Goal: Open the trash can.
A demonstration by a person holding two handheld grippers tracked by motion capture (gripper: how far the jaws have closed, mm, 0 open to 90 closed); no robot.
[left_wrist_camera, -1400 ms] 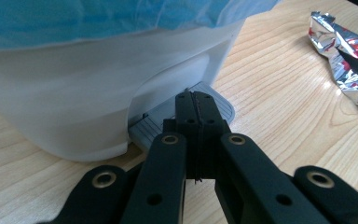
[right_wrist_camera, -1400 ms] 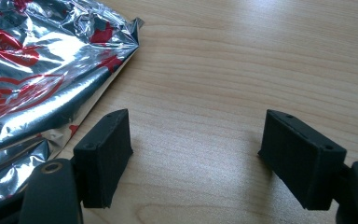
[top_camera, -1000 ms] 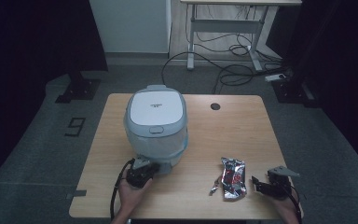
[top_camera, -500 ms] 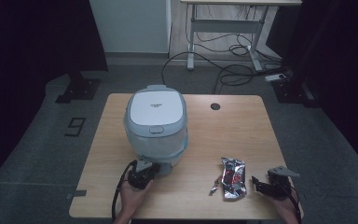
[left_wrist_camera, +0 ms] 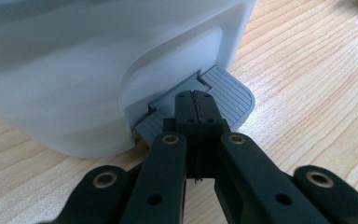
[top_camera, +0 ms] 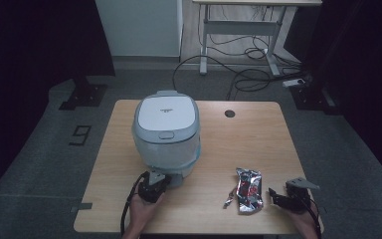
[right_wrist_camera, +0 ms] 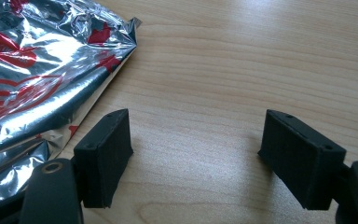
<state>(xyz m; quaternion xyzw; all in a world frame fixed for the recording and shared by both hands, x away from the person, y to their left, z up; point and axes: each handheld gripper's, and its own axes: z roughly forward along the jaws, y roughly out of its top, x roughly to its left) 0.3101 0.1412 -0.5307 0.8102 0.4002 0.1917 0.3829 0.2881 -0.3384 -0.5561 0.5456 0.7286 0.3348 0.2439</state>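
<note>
Apparently mid-step: left tongs pressed together, tips at grey tab under rice cooker; right tongs apart beside foil packet. Next, probably: firm push forward.

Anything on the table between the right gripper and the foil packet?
No: bare wood lies between the right gripper and the foil packet, seen in the high view.

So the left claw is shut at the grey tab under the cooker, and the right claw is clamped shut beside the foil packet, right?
Not quite. The right claw is open, its pads wide apart over bare table, as the right gripper view shows. The rest holds: the left claw is shut at the grey tab under the cooker, and the foil packet lies beside the right claw.
</note>
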